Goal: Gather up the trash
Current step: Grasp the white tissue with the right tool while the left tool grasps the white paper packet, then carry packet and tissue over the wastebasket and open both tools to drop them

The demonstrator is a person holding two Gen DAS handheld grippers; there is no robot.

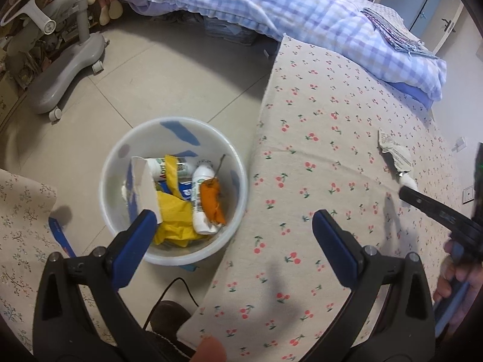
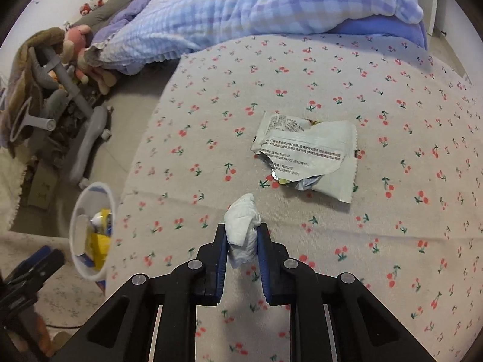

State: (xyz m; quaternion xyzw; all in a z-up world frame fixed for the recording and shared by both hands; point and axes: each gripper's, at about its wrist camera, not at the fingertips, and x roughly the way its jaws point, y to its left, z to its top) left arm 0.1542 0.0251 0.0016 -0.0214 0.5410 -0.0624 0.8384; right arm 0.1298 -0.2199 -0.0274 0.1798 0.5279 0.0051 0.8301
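Observation:
A white bin [image 1: 120, 157] stands on the floor beside the bed and holds several pieces of trash, yellow, orange and white. It also shows in the right wrist view [image 2: 79, 211]. My left gripper [image 1: 232, 220] is open and empty, above the bin's right rim and the bed edge. My right gripper [image 2: 243, 229] is shut on a crumpled white tissue [image 2: 243, 223], just above the cherry-print sheet [image 2: 302, 75]. A torn printed wrapper [image 2: 305, 154] lies flat on the sheet beyond the tissue. In the left wrist view the wrapper [image 1: 395, 154], tissue [image 1: 409, 181] and right gripper [image 1: 406, 191] show at far right.
A blue checked quilt [image 2: 241, 3] is heaped at the far end of the bed. A grey wheeled chair base [image 1: 69, 63] and plush toys [image 1: 105, 3] stand on the tiled floor to the left. A floral cloth [image 1: 18, 226] lies near left.

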